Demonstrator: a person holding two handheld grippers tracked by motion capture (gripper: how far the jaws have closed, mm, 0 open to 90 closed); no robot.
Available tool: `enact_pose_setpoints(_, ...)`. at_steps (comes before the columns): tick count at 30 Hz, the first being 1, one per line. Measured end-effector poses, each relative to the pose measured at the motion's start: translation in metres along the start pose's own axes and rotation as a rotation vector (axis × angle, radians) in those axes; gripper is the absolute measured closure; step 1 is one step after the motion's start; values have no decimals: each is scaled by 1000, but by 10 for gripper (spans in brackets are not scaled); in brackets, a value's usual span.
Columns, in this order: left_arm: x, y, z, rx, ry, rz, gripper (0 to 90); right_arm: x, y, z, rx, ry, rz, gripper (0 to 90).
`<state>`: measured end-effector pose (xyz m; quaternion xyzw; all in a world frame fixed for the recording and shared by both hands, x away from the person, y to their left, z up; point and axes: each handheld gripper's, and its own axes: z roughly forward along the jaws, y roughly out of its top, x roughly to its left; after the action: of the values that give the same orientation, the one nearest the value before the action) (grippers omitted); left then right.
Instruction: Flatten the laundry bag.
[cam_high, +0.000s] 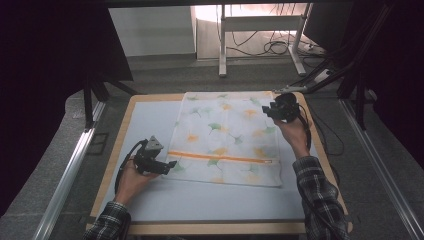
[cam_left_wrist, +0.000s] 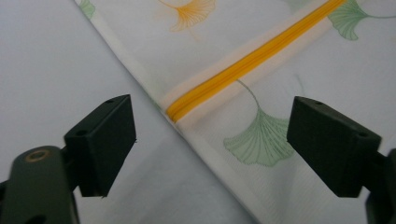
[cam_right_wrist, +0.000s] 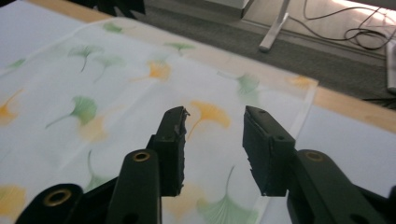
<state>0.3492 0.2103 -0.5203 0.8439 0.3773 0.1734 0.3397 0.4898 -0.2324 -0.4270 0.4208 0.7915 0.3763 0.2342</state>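
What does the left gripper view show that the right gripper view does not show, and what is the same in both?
In the left gripper view: the orange zipper of the leaf-print bag, ending near the bag's edge, between the wide-open jaws of the left gripper.

In the right gripper view: the right gripper, jaws open above the bag with nothing between them, the wooden table edge, the floor, a desk leg and cables.

In both: the same bag with green and orange leaves, and the pale grey mat.
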Motion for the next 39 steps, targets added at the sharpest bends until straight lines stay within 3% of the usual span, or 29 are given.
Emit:
enact_pose_setpoints(5, 5, 3, 8, -5, -1, -29, 237, 5, -25, -6, 28, 27, -12, 556)
enact_pose_setpoints(7, 7, 3, 12, 5, 3, -35, 287, 5, -45, -11, 52, 43, -20, 617)
enact_pose_setpoints(12, 10, 4, 22, 42, 25, -42, 359, 2, -71, -13, 97, 44, -8, 633)
enact_pose_setpoints(15, 11, 3, 26, 64, 31, -44, 402, 3, -88, -11, 151, 27, -9, 583)
enact_pose_setpoints(17, 12, 2, 27, 60, 6, -62, 471, 4, -97, -8, 188, 13, 5, 519)
enact_pose_setpoints(20, 13, -1, 27, 46, -24, -86, 514, 4, -101, -6, 214, 2, 12, 501)
enact_pose_setpoints(21, 13, -2, 26, 39, -20, -101, 564, 5, -107, -1, 245, -4, 10, 502)
enact_pose_setpoints(24, 13, -3, 25, 40, -25, -105, 721, 6, -108, -1, 233, 7, 19, 552)
enact_pose_setpoints(26, 13, -3, 24, 42, -38, -115, 760, 8, -107, -2, 246, 18, 8, 645)
enact_pose_setpoints(27, 12, -2, 24, 46, -38, -114, 807, 12, -107, -2, 244, 24, -4, 760)
enact_pose_setpoints(30, 10, -1, 23, 58, -39, -104, 830, 15, -106, -3, 252, 33, -12, 818)
enact_pose_setpoints(34, 8, -2, 17, 85, -79, -114, 835, 16, -105, -4, 253, 38, -20, 855)
enact_pose_setpoints(39, -4, -5, 2, 111, -79, -47, 832, 19, -105, -9, 255, 70, -21, 858)
